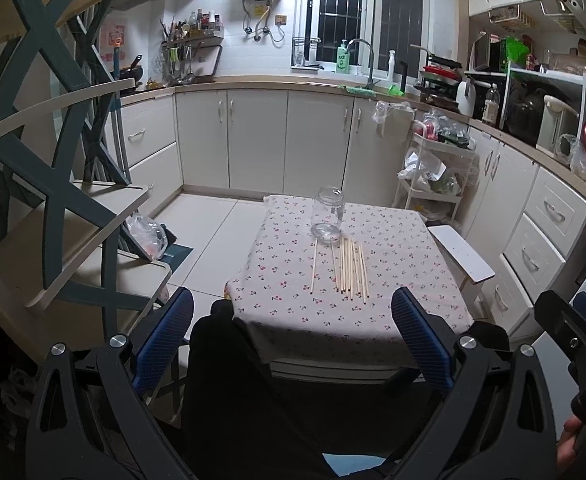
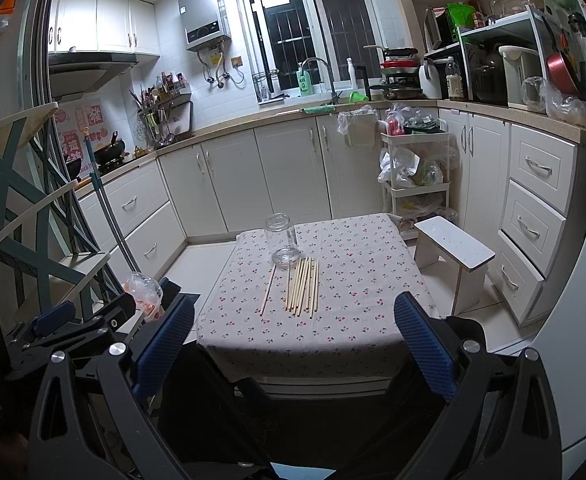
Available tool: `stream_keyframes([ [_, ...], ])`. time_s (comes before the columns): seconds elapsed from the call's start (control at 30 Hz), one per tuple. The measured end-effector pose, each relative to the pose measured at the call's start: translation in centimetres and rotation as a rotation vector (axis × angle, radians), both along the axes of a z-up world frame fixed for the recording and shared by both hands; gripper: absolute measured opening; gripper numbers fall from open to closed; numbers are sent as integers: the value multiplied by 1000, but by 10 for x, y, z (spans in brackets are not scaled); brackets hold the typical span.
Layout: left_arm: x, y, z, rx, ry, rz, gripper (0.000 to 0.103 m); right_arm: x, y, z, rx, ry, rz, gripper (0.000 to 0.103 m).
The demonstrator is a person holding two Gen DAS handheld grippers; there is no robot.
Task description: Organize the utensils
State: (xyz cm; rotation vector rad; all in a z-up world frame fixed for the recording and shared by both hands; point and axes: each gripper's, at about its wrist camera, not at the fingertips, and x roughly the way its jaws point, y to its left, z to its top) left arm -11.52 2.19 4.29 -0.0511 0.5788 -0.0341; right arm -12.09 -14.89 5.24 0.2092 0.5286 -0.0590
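Note:
Several wooden chopsticks (image 1: 347, 266) lie side by side on a small table with a cherry-print cloth (image 1: 393, 280), one stick a little apart to the left. An empty clear glass jar (image 1: 327, 216) stands upright just beyond them. In the right wrist view the chopsticks (image 2: 303, 286) and the jar (image 2: 281, 240) show the same way on the table (image 2: 365, 280). My left gripper (image 1: 293, 328) is open and empty, held back from the table's near edge. My right gripper (image 2: 295, 332) is open and empty, also short of the near edge.
A white stool (image 2: 455, 254) stands right of the table. White cabinets and a cluttered trolley (image 2: 415, 168) line the back and right. A teal-and-cream shelf unit (image 1: 73, 208) stands to the left, with a plastic bag (image 2: 143, 288) on the floor.

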Motion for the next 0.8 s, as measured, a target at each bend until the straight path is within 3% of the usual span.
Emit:
stream_keyframes([
  [0.2,35,13,-16,-63,46,4,95,33,2,-7,6,23,27,96],
  [0.43,128,13,-68,-56,203,-17,95,110,-15,-54,54,134,25,96],
  [0.63,200,9,-124,-5,277,-5,95,179,-32,-106,45,225,21,96],
  [0.7,228,4,-143,7,302,-11,95,196,-39,-122,47,244,27,92],
  [0.8,265,-9,-167,29,322,-18,95,230,-47,-148,54,291,34,80],
])
